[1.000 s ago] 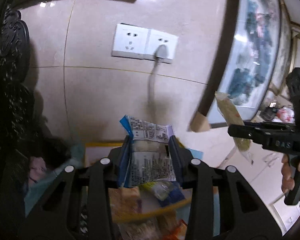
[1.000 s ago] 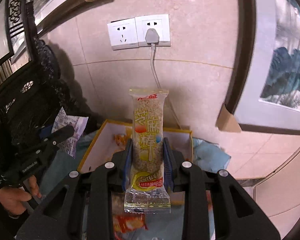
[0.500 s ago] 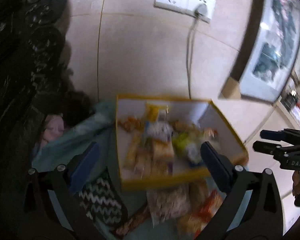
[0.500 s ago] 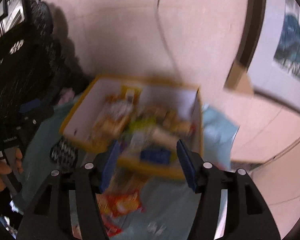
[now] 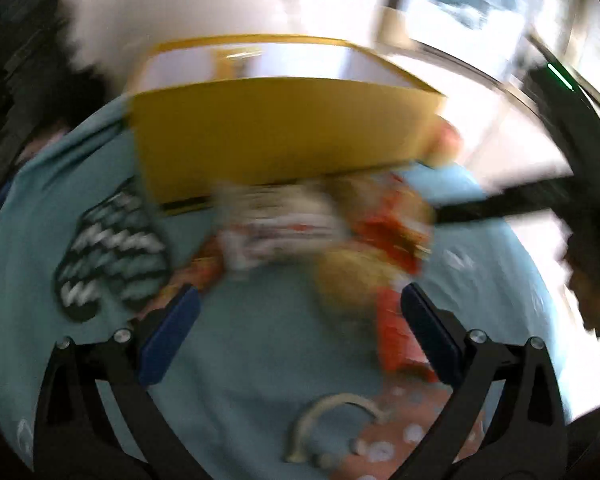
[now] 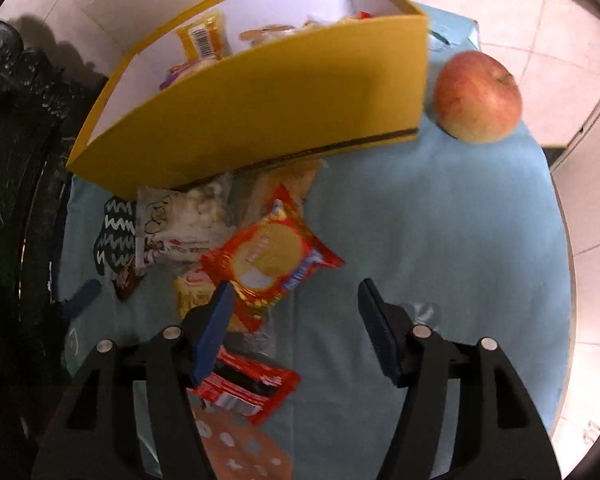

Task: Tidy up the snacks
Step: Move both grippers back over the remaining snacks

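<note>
Both packets we carried a second ago are gone from our claws, dropped into the yellow box (image 6: 260,92), and we have swung down over the loose snacks on the blue cloth (image 6: 440,240). Our left gripper (image 5: 300,320) hangs released at full spread with nothing between its pads; in that blurred view an orange-red packet (image 5: 396,336) lies just inside its right finger. Our right gripper (image 6: 296,308) is also empty, its jaws opening, with bare cloth between them. The round-cracker packet (image 6: 272,268) sits just ahead of its left finger, partly overlapping it, and a red wrapper (image 6: 244,388) lies beneath that finger. The popcorn bag (image 6: 184,216) rests farther ahead, against the box wall. An apple (image 6: 478,96) sits well ahead to the right. We judge these packets light, crinkly and slippery, their contents brittle; a gentle pinch across a sealed edge looks safest.
</note>
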